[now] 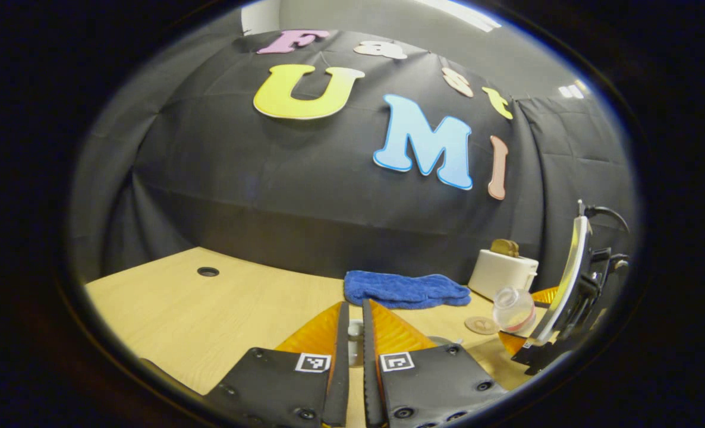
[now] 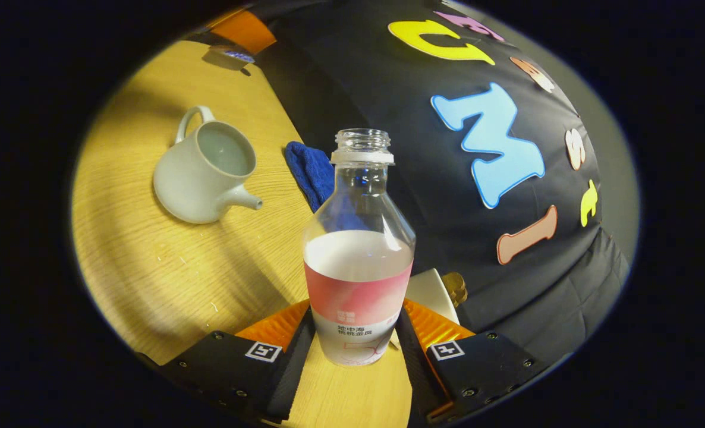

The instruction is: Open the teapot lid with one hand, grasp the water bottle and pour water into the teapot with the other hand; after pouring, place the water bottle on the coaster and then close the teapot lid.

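The white teapot stands open on the wooden table, spout toward the blue cloth, with water showing inside. My left gripper is shut on the teapot lid, a pale piece pinched between its fingers above the table. My right gripper is shut on the uncapped water bottle, which has a pink label and is partly full. In the left gripper view that bottle leans in the right gripper, just right of the round coaster.
A blue cloth lies at the back of the table by the black wall. A white toaster with toast stands right of it, behind the coaster. A cable hole sits at the table's far left.
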### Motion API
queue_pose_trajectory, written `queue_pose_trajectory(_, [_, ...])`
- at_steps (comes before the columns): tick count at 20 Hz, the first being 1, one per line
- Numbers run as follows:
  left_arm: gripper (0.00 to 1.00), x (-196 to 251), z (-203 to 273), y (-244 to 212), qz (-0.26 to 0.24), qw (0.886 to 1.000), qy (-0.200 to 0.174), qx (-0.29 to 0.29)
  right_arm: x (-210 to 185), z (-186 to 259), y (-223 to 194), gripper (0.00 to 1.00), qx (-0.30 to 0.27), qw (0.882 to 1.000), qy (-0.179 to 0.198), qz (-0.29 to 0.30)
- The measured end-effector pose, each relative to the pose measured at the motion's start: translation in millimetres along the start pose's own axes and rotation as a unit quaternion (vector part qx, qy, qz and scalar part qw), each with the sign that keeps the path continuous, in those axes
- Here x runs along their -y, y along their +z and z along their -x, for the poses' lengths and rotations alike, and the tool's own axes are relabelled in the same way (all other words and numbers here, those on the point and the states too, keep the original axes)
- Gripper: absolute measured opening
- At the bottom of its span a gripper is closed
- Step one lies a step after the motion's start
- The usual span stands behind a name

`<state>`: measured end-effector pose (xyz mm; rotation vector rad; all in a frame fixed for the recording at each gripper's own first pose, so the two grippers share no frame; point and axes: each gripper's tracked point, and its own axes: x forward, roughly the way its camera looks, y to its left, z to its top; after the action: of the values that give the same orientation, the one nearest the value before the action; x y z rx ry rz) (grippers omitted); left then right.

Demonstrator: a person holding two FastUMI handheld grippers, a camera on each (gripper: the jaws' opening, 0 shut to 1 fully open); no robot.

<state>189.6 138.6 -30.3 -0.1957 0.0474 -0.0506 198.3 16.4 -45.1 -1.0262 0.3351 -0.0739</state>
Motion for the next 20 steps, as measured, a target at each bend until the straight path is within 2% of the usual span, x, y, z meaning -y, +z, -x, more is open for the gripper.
queue_pose_trajectory(3, [0.19, -7, 1, -2, 0.011, 1.000, 0.005, 0.000, 3, -1, 10, 0.76, 0.003, 0.998, -0.012, 0.059])
queue_pose_trajectory(8, [0.19, -3, 0, -8, 0.026, 1.000, -0.003, -0.010, 4, 2, 11, 0.76, 0.003, 0.989, -0.025, 0.147])
queue_pose_trajectory(15, [0.19, -9, 2, 1, 0.029, 1.000, 0.001, 0.002, 5, 3, 19, 0.75, 0.009, 0.976, -0.026, 0.217])
queue_pose_trajectory(16, [0.16, -9, 2, 2, 0.030, 1.000, 0.001, 0.002, 4, 0, 20, 0.76, 0.012, 0.973, -0.027, 0.227])
queue_pose_trajectory(17, [0.19, -10, 1, 2, 0.031, 1.000, 0.002, 0.002, 4, 0, 22, 0.75, 0.015, 0.971, -0.029, 0.238])
queue_pose_trajectory(20, [0.19, -12, 1, 4, 0.036, 0.999, 0.002, 0.002, 5, 0, 27, 0.75, 0.021, 0.963, -0.033, 0.265])
